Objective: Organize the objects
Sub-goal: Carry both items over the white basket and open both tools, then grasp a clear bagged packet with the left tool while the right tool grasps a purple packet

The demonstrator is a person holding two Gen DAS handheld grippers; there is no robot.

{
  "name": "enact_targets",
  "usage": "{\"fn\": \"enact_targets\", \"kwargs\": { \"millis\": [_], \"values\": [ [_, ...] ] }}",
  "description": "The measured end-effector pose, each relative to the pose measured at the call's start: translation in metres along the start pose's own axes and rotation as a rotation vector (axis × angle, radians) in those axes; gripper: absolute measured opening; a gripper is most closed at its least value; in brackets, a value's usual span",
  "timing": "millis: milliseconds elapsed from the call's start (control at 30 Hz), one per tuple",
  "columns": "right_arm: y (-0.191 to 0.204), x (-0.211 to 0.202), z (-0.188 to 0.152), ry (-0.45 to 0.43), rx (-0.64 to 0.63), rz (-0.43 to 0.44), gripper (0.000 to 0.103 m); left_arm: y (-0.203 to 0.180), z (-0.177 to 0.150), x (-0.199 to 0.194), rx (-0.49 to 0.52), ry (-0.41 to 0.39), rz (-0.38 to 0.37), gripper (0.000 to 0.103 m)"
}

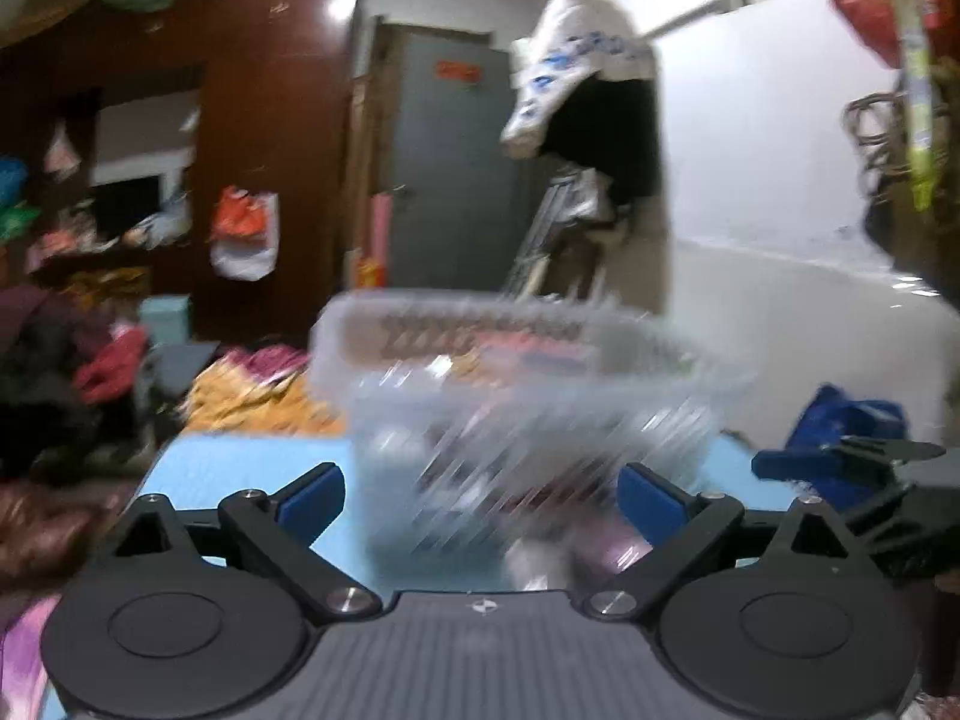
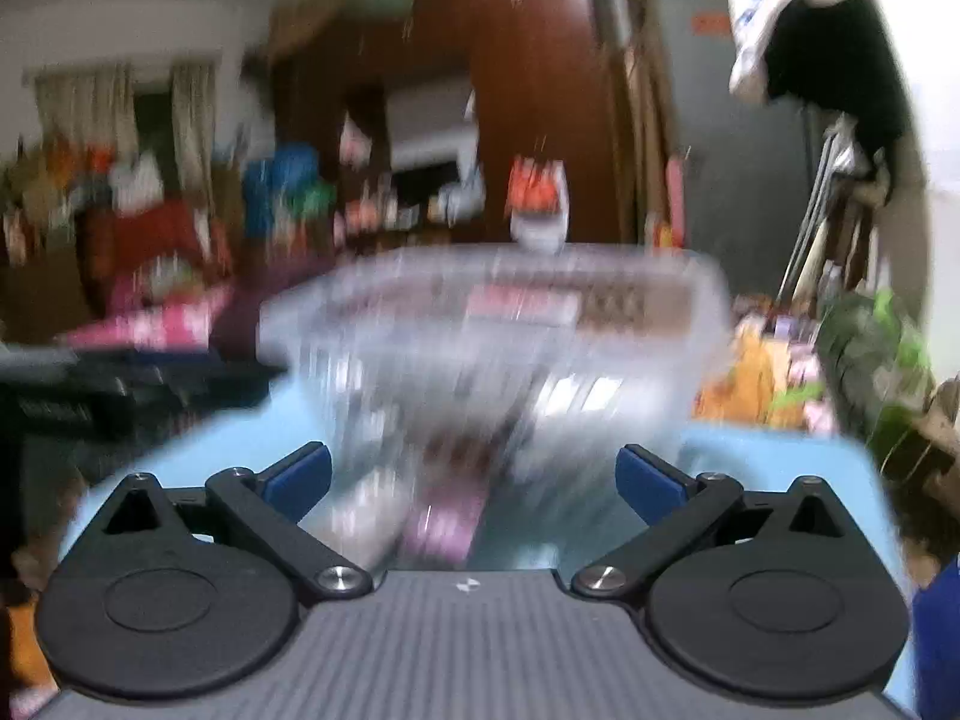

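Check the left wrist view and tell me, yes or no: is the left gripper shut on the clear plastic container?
No: the left gripper is open, its blue pads wide apart before the clear plastic container on the light blue table.

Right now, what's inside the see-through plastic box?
The clear plastic box on the light blue table holds several small packets, some pink or red. Blur hides what they are and what lies underneath them.

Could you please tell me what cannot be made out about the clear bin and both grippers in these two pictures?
- Contents of the clear plastic bin: motion blur in both wrist views smears them into pink and white streaks.
- Bin's base: hidden behind each gripper body.
- Whether the left gripper or right gripper touches the bin: blur hides it; both stand wide open.
- Blue table: edges cut off.
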State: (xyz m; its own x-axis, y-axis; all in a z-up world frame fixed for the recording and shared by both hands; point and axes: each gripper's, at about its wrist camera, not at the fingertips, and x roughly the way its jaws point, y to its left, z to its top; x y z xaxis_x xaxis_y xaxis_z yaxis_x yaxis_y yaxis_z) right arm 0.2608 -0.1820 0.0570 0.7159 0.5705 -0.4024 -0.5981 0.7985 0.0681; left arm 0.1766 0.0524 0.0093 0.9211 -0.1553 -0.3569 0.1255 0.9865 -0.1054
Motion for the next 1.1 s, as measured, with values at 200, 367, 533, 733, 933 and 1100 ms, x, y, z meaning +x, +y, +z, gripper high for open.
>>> {"fn": "enact_targets", "kwargs": {
  "millis": [200,367,533,733,933,1100],
  "values": [
    [0.022,0.055,-0.013,0.166,-0.046,0.017,0.043,0.016,-0.026,0.021,-0.087,0.094,-0.033,0.092],
    [0.018,0.033,-0.024,0.127,-0.028,-0.001,0.04,-0.007,-0.031,0.032,-0.029,0.127,-0.076,0.092],
    [-0.002,0.003,-0.033,0.067,0.023,-0.043,0.04,-0.039,-0.038,0.056,0.081,0.213,-0.017,0.089],
    [-0.008,0.003,-0.043,0.048,0.049,-0.049,0.04,-0.056,-0.038,0.06,0.151,0.238,0.036,0.042],
    [-0.007,0.0,-0.049,0.026,0.047,-0.044,0.04,-0.045,-0.037,0.041,0.164,0.139,0.016,0.042],
    [-0.009,-0.004,-0.055,0.019,0.055,-0.049,0.04,-0.027,-0.035,0.024,0.097,0.055,-0.141,0.042]
  ]
}}
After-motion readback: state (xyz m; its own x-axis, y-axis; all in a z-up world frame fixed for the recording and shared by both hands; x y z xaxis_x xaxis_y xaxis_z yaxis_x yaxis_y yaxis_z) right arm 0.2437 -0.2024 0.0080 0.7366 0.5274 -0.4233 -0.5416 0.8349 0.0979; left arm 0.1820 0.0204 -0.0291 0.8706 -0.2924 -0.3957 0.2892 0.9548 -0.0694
